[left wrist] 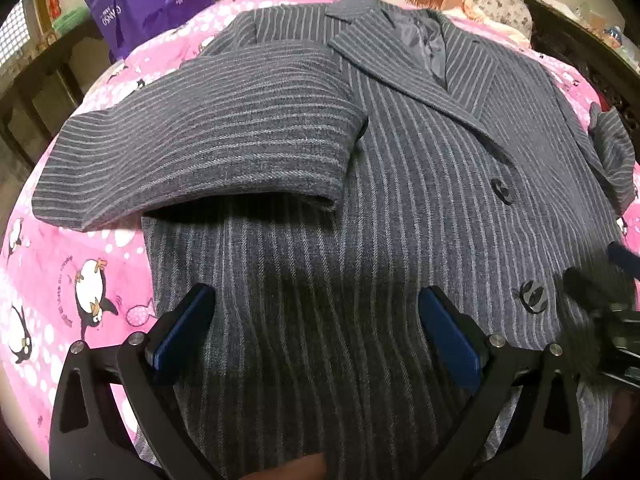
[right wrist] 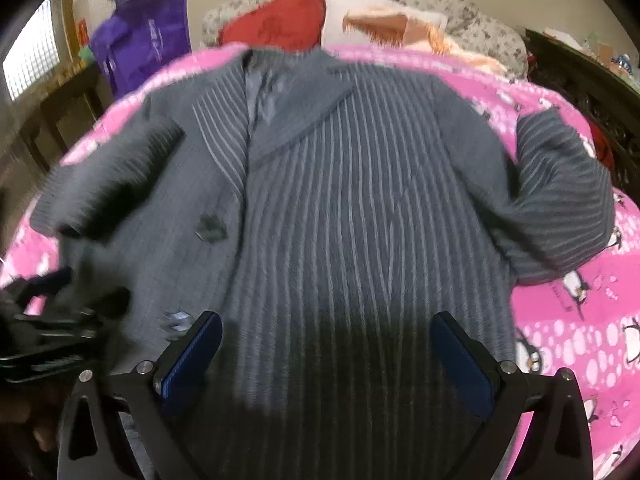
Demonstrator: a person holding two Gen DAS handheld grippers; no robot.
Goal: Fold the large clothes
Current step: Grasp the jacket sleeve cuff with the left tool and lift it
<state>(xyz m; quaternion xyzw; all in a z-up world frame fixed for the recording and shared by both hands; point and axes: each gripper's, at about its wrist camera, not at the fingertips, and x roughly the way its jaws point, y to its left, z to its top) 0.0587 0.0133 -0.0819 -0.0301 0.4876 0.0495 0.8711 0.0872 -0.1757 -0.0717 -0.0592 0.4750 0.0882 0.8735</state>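
Place: a bedroom in a home.
Bed: a pink penguin-print bedspread [left wrist: 100,264] covers it edge to edge.
Head of the bed: a red pillow [right wrist: 276,20] and a white and orange pillow [right wrist: 384,20] lean against a floral headboard [right wrist: 476,28].
Left edge: a purple shopping bag [left wrist: 152,4] sits on dark wooden furniture [left wrist: 44,80] under a glass-block window [right wrist: 32,56].
Right edge: dark carved furniture [right wrist: 592,92] carries small clutter.
Wall: plain, pale.
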